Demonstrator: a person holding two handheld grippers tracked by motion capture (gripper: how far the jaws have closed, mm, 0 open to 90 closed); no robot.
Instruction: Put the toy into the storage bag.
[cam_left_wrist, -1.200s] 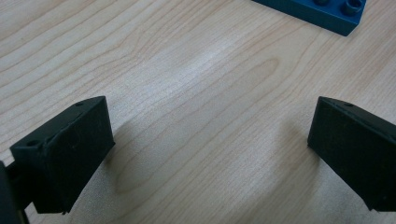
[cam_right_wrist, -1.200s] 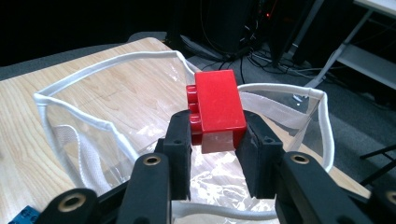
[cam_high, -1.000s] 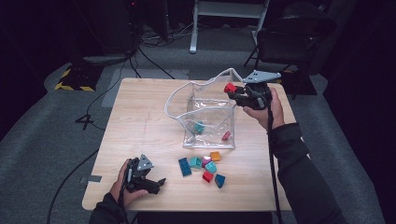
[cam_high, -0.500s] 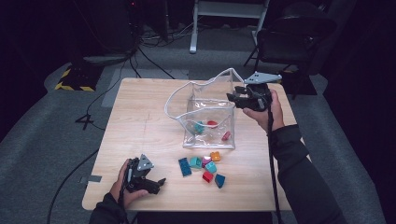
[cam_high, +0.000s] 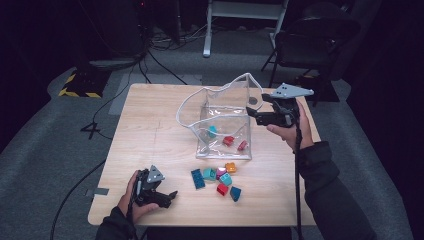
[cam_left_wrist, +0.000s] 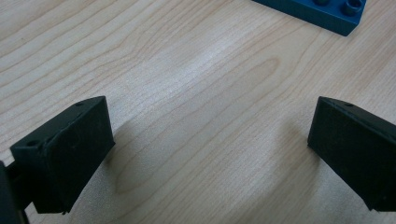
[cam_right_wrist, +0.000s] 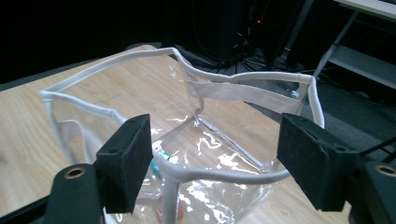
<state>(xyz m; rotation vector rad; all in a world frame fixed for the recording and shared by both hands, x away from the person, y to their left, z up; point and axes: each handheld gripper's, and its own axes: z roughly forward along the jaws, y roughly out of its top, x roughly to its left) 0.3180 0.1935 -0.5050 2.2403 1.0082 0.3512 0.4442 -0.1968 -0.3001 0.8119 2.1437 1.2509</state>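
Right tongs (cam_high: 251, 114) hang at the clear bag's (cam_high: 220, 122) right rim, up toward the far right corner of the tabletop (cam_high: 150, 125), and their jaws have just been opening; they stand wide apart with nothing between them. In the right gripper view the bag's white rim (cam_right_wrist: 219, 176) runs across just beyond the two pads, not pinched. Down in the bag lie a teal block (cam_high: 212, 131) and two red blocks (cam_high: 228, 140), close to its front wall.

Now the relation that matters: the loose pile of blocks (cam_high: 220, 176) sits on the tabletop just in front of the bag, toward the near edge, so from the right tongs it lies back toward the person and a little to the left. The dark blue flat block (cam_high: 197, 178) lies at the pile's left end, long axis running roughly from the near edge to the far edge. Left tongs (cam_high: 170, 195) rest low by the near left corner, jaws wide and empty, and that blue block (cam_left_wrist: 322, 11) shows just ahead of them. By my read, the left hand is the nearer one to the pile.

What stands in the way? The bag's front wall rises between the right tongs and the pile, so that hand would need to clear the rim first. Elsewhere the wood around the pile carries nothing else.
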